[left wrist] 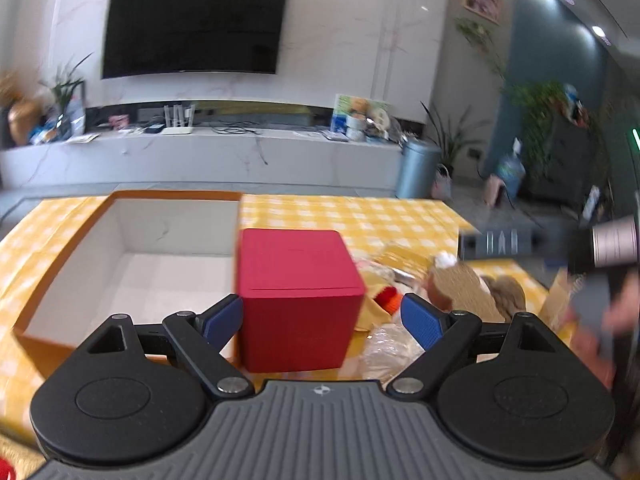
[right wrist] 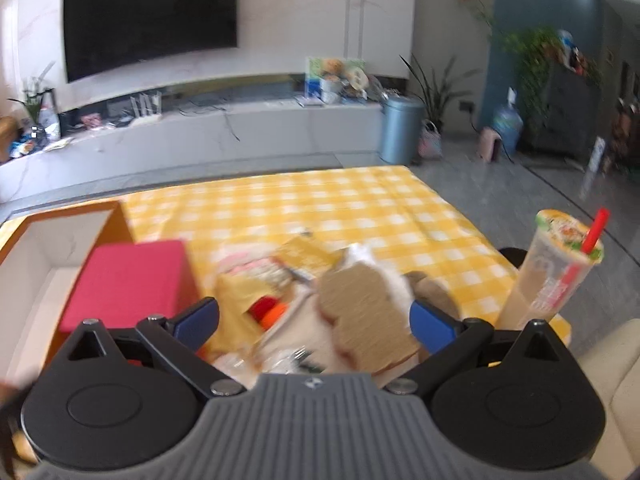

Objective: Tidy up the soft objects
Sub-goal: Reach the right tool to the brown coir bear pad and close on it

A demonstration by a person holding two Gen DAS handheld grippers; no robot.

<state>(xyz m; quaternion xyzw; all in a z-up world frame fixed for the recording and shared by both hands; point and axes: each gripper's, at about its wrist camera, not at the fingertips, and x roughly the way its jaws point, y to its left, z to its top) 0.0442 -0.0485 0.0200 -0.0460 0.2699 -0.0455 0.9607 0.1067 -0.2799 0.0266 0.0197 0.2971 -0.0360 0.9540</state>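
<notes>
The left gripper [left wrist: 322, 316] hangs low over the worktop [left wrist: 360, 216] with its jaws spread wide and nothing between them; the red box [left wrist: 298, 296] stands just ahead of them, its near left edge close by the left blue pad [left wrist: 222, 318] (whether they touch cannot be told). Left of the red box, and right against it, sits the open orange box [left wrist: 64, 248], white inside and bare as far as the view shows.

The soft things lie in a heap [right wrist: 320, 300] right of the red box on the yellow checked cloth [right wrist: 320, 204]: a brown and white plush toy [right wrist: 360, 308], crinkled clear wrapping [left wrist: 386, 346], a yellowish packet [right wrist: 304, 254], and something red and orange [right wrist: 268, 310] half buried; the blur hides finer detail.

The right gripper [right wrist: 314, 320] is over that heap, jaws likewise wide apart, the plush toy lying between and beneath the pads without being pinched. A plastic drink cup [right wrist: 548, 272] with a red straw stands at the worktop's right edge, apart from the heap.
</notes>
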